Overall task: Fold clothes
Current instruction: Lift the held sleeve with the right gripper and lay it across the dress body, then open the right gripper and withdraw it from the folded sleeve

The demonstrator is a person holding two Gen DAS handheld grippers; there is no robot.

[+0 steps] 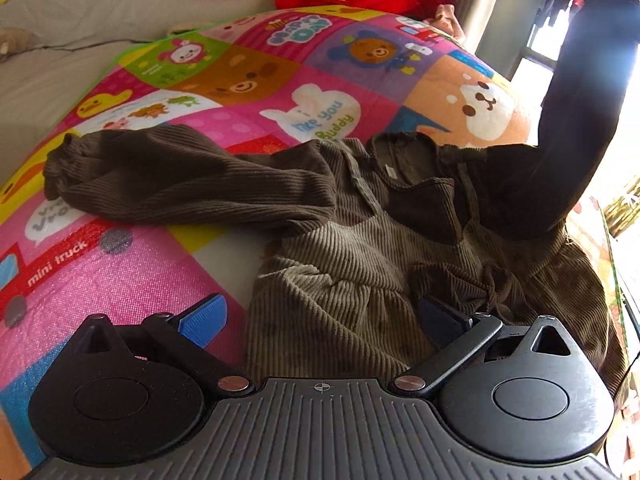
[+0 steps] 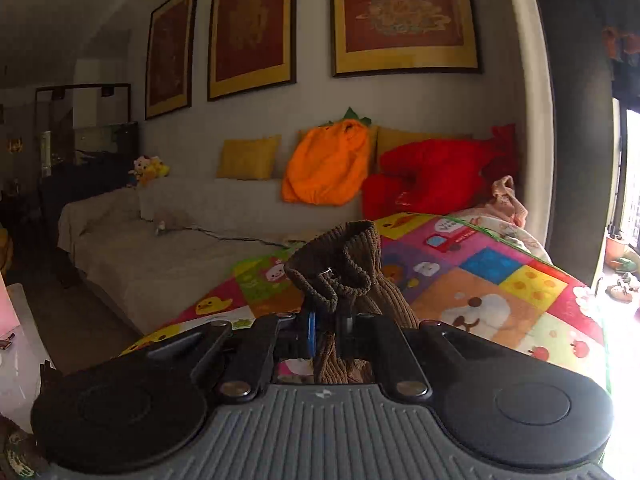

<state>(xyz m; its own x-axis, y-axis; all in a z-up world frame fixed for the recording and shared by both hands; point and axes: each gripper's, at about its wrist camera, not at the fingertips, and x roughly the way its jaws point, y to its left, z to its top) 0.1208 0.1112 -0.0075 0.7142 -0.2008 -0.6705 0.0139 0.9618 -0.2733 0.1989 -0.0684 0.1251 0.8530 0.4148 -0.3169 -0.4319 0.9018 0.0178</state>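
Note:
A brown corduroy garment (image 1: 352, 248) lies on a colourful play mat (image 1: 120, 280), collar away from me. One sleeve (image 1: 180, 176) stretches out flat to the left. The other sleeve (image 1: 576, 128) rises steeply at the right, dark against the window light. My left gripper (image 1: 324, 320) is open and low over the garment's near hem, one blue-padded finger (image 1: 204, 318) above the mat and the other on the cloth. In the right wrist view my right gripper (image 2: 326, 326) is shut on the raised sleeve cuff (image 2: 340, 264), held well above the mat (image 2: 500, 280).
Behind the mat stands a beige-covered sofa (image 2: 180, 232) with yellow cushions (image 2: 248, 158), an orange pillow (image 2: 324, 164) and a red plush (image 2: 432, 168). Framed pictures hang on the wall. A bright window (image 1: 624, 92) is at the right, a dark cabinet (image 2: 88, 148) at the far left.

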